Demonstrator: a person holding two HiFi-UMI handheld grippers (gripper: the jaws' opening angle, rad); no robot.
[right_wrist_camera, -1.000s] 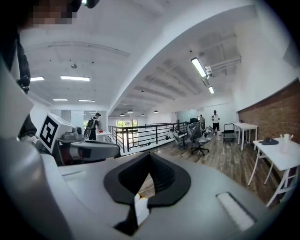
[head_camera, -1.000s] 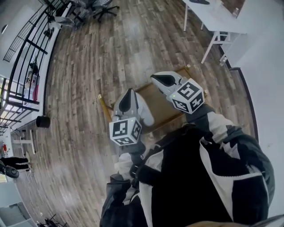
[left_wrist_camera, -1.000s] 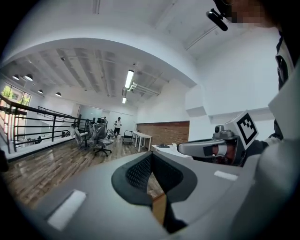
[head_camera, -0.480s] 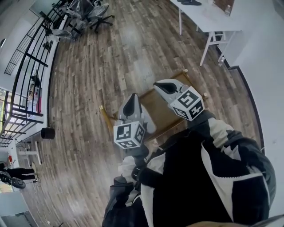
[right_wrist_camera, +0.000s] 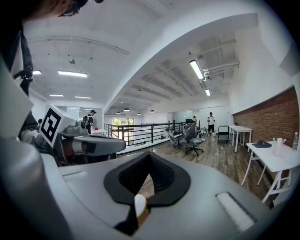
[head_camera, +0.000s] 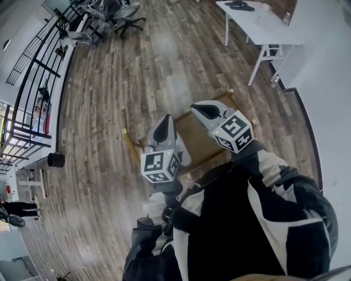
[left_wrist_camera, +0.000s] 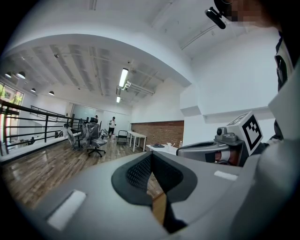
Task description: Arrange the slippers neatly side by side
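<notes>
No slippers show in any view. In the head view my left gripper [head_camera: 165, 117] and right gripper [head_camera: 193, 106] hang side by side in front of my chest, over a low wooden rack [head_camera: 193, 136] on the floor. Both are shut with nothing between the jaws. The left gripper view looks out over its shut jaws [left_wrist_camera: 150, 155] into the room, with the right gripper [left_wrist_camera: 211, 150] alongside. From the right gripper view, its own shut jaws [right_wrist_camera: 150, 157] fill the foreground and the left gripper [right_wrist_camera: 89, 143] sits at the left.
The floor is wood planks. A white table [head_camera: 263, 27] stands at the back right by a white wall. Office chairs [head_camera: 118, 11] are at the back, a black railing [head_camera: 33, 60] runs along the left, and a black bin [head_camera: 55, 159] stands near it.
The head view has shifted a little. Both grippers stay shut and hold about the same place over the rack.
</notes>
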